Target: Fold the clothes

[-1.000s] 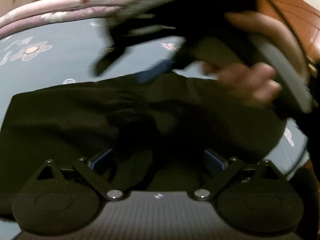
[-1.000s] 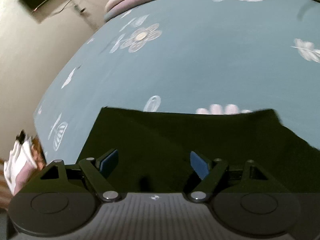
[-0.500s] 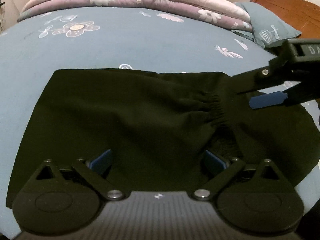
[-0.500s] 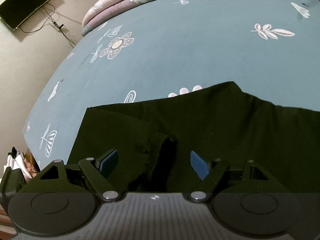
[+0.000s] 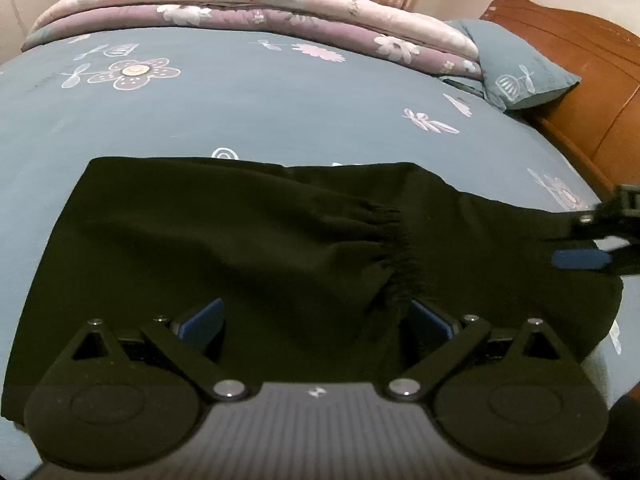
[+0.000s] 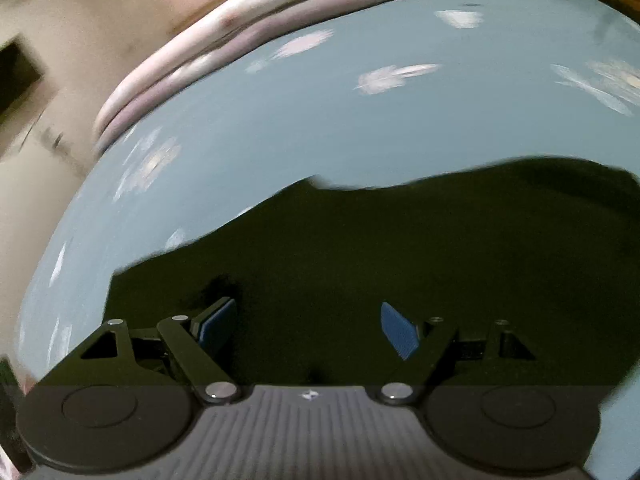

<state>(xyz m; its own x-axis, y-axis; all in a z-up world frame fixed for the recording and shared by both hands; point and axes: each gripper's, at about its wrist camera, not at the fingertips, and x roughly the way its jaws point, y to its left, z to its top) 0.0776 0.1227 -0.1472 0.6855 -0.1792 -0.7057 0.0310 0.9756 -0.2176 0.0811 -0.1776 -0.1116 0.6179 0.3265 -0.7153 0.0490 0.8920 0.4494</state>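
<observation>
Black garment [image 5: 248, 240] lies flat on the near part of the bed [image 5: 280, 100]. Left gripper [image 5: 316, 320] and right gripper [image 6: 308, 324] hover above it, jaws spread, grasping nothing.

Ahead of and under my left gripper's [image 5: 316, 318] spread fingers [image 5: 202, 318] the garment [image 5: 240, 248] lies on the bedsheet [image 5: 280, 108], its gathered waistband [image 5: 396, 248] just beyond the right finger. Past the garment the folded quilt [image 5: 248, 8] lies along the sheet's far edge, a pillow [image 5: 516, 68] to its right. My right gripper [image 6: 308, 326] comes in over the garment's right end, fingers apart.
</observation>
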